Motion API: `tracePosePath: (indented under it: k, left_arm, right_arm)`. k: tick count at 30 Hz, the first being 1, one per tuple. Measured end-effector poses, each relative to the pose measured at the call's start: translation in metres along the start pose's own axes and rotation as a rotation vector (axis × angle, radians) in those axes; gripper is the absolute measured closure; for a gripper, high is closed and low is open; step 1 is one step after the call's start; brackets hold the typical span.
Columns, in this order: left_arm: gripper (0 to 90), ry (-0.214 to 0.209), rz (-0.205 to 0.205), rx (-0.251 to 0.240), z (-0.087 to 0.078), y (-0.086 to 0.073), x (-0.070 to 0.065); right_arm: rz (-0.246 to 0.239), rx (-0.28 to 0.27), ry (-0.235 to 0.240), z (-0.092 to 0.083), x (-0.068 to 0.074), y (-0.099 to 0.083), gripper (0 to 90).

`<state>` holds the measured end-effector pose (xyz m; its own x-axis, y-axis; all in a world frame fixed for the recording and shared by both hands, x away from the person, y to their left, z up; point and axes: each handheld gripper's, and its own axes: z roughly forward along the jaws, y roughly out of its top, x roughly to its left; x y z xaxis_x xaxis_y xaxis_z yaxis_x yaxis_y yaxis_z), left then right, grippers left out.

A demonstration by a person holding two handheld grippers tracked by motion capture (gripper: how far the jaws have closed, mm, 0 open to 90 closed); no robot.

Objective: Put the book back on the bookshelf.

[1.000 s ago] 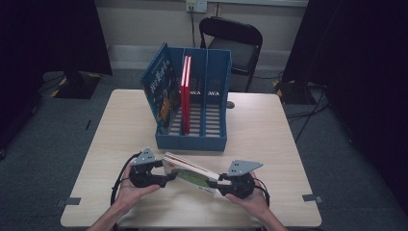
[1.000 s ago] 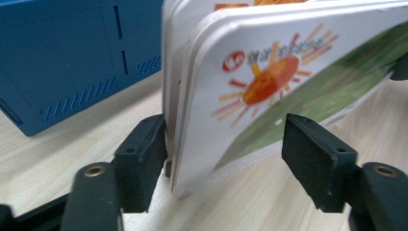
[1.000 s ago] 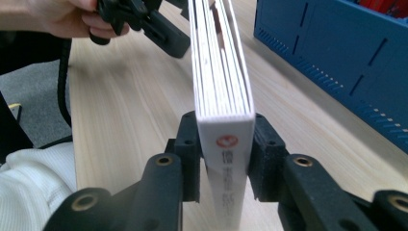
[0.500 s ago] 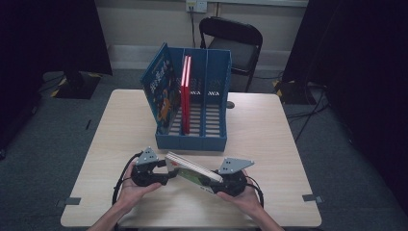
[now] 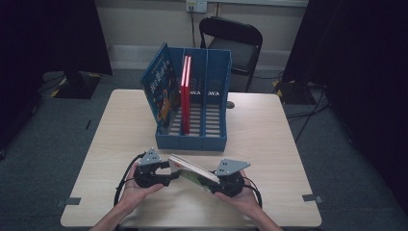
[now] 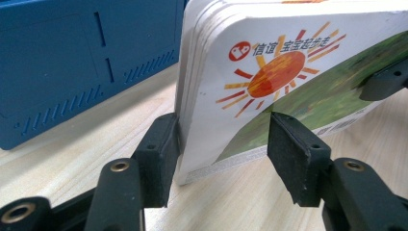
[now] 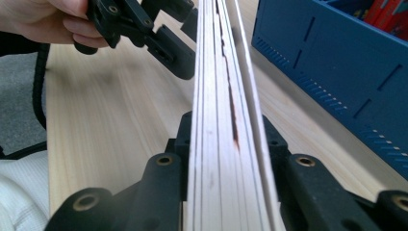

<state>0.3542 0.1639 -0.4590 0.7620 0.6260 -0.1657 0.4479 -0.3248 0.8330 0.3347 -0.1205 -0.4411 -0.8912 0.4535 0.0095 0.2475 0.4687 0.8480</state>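
High view: I'm seeing the board book held just above the bench, spanning between the left gripper and the right gripper, near the front edge on the person's side. The blue file rack is sitting beyond it mid-bench, with a red book upright in one slot and a blue picture book leaning against the rack's left wall. Compared with a second ago the board book is sitting in nearly the same place, slightly re-angled; both hands are barely shifting.

Left gripper view: the left gripper jaws have just been closing with the board book corner between them. One pad is touching the page-edge side; the other pad is standing off the sun-printed cover with a clear gap. So I'm reading it as apart, not clamped yet.

Right gripper view: the right gripper is clamped on the board book edge-on, pads pressing both sides of the page stack. The left gripper is showing at the far end.

Judgement: the right is carrying the book while the left is coming onto it, likely setting up a two-handed stand-up and slot into the rack. Risk: the book slipping if the right lets go before the left pad seats.
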Motion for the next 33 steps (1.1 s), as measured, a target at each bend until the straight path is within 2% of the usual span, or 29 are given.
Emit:
tracePosePath:
  k: [16,19,22,28,30,33]
  left_arm:
    - [46.0,-0.004,-0.018,-0.006,0.0,0.0,0.002]
    - [46.0,-0.007,-0.028,-0.011,0.0,0.0,0.002]
    - [45.2,-0.012,-0.02,-0.018,-0.002,0.0,0.002]
    - [33.3,-0.005,-0.029,0.013,-0.003,-0.001,0.002]
    - [30.9,-0.014,-0.044,0.037,-0.006,-0.002,0.004]
    - [25.1,-0.002,-0.046,0.036,-0.014,-0.003,0.006]
  right_arm:
    - [0.014,0.016,-0.001,0.0,0.0,-0.003,70.6]
    - [0.008,0.027,-0.003,0.0,0.0,-0.003,74.6]
    - [-0.004,0.044,-0.032,0.001,0.002,-0.001,76.3]
    - [0.013,0.047,-0.034,0.001,0.001,-0.001,76.5]
    - [0.021,0.048,-0.037,0.0,0.0,-0.001,76.5]
    - [0.033,0.048,-0.037,0.001,0.0,0.0,76.5]
